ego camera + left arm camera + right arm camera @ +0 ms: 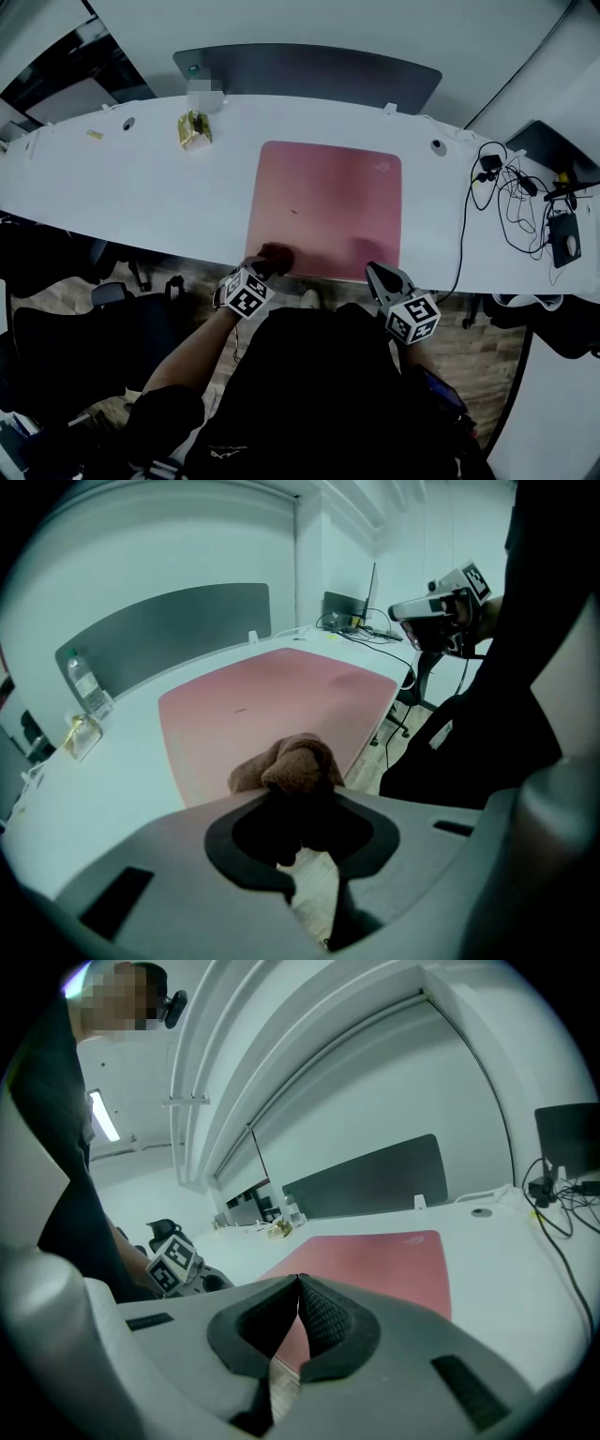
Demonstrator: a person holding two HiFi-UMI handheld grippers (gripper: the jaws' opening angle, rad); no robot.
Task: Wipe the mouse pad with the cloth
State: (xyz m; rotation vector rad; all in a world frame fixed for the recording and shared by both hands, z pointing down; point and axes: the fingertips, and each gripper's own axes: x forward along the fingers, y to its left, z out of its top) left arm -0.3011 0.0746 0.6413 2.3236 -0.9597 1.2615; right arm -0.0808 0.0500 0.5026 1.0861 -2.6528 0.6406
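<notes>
1. Across the whole head view, the white desk (141,187) is the biggest thing on my feed. A dark grey divider panel (309,70) stands along its far edge.
2. The pink mouse pad (328,206) lies flat in the middle of the desk, and its near edge runs right along the desk's near edge.
3. My left gripper (298,803) is at the pad's near-left corner with its fingers pinching the brown cloth (291,761). A bunched wad of it pokes out past the tips.
4. My right gripper (298,1283) hangs just off the pad's near-right corner. Its fingers are pressed together with nothing between them.
5. The cloth itself sits at the pad's near edge, toward the left corner. I honestly can't tell how firmly it's pressed down.
6. A tangle of black cables (489,167) is on the right end of the desk, well apart from the pad.
7. A small gold-ish thing (194,128) sits back-left near the panel, too tiny for me to make out.
</notes>
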